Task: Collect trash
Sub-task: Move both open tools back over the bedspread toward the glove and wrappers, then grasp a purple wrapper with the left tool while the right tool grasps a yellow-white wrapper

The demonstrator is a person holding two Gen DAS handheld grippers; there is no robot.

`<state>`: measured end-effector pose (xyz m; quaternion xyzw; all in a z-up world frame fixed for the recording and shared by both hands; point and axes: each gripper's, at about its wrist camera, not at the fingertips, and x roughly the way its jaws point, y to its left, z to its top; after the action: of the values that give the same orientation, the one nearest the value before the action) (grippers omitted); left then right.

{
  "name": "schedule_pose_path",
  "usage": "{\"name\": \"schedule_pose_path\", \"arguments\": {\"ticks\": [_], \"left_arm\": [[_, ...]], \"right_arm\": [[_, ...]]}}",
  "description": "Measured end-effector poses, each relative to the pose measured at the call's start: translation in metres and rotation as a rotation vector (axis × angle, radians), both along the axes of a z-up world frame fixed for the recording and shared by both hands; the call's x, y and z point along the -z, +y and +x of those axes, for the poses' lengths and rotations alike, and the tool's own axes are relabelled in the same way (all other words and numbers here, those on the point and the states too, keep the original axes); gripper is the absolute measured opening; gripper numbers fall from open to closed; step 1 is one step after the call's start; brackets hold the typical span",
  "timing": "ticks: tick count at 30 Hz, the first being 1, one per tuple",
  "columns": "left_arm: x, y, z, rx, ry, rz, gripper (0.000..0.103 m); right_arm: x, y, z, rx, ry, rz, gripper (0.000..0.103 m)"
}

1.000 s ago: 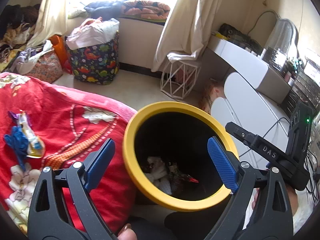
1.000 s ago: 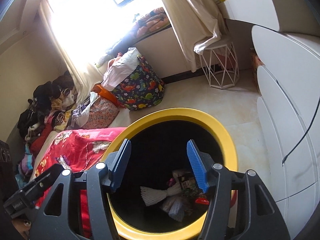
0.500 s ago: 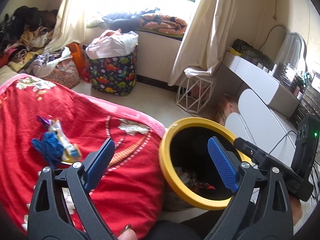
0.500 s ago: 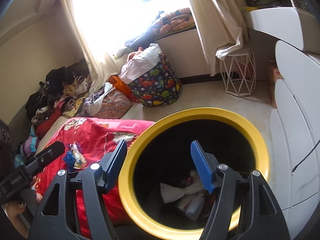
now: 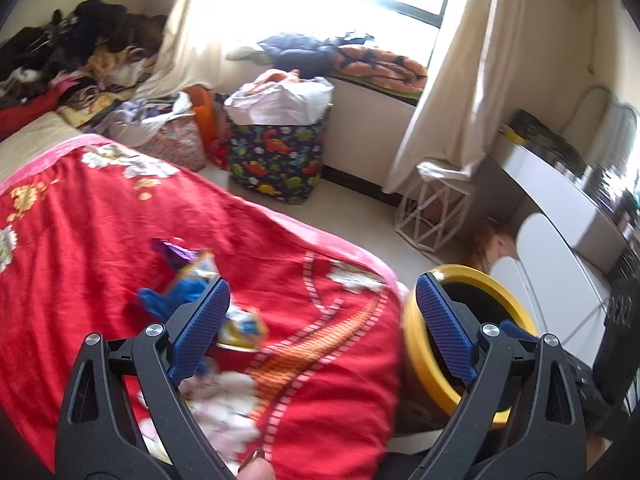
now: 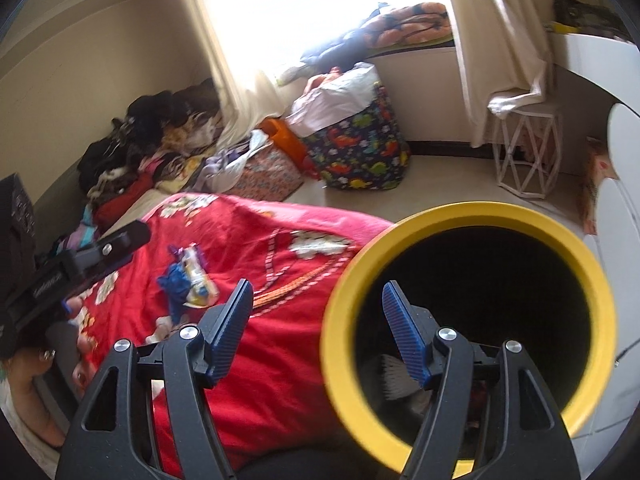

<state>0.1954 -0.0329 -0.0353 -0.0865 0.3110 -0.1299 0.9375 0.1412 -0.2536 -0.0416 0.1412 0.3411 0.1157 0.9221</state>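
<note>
A small heap of trash (image 5: 192, 280), blue, purple and yellow wrappers, lies on the red blanket (image 5: 100, 232). It also shows in the right wrist view (image 6: 188, 276). A black bin with a yellow rim (image 6: 472, 216) stands beside the bed and holds white and coloured scraps (image 6: 394, 376). The bin rim also shows in the left wrist view (image 5: 416, 356). My left gripper (image 5: 320, 320) is open and empty, hanging over the blanket just right of the trash. My right gripper (image 6: 316, 320) is open and empty over the bin's left rim.
A dinosaur-print bag (image 5: 276, 160) stuffed with plastic stands on the floor under the window. A white wire stool (image 5: 432, 216) and white drawers (image 5: 552, 292) stand at the right. Clothes (image 5: 72, 56) are piled at the bed's far left.
Both grippers have swung left, away from the bin's mouth toward the bed. The trash heap has come close in front of my left gripper. Both stay open.
</note>
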Motion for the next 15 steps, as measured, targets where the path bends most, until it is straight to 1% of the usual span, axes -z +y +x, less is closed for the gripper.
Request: {"name": "schedule_pose_path", "arguments": {"ticks": [8,11,13,15], "left_arm": [[0.007,0.056,0.035,-0.121,0.029,0.009,0.086],[0.012,0.073,0.047,-0.15,0.048,0.012,0.086],[0.016,0.085,0.056,-0.167,0.068,0.006,0.082],[0.02,0.093,0.062,-0.175,0.084,-0.003,0.078]], "right_arm": [[0.013,0.059,0.035,-0.123,0.039,-0.01,0.065],[0.02,0.081,0.05,-0.166,0.057,-0.003,0.064],[0.026,0.095,0.061,-0.195,0.07,0.001,0.063],[0.032,0.109,0.071,-0.22,0.084,-0.015,0.058]]}}
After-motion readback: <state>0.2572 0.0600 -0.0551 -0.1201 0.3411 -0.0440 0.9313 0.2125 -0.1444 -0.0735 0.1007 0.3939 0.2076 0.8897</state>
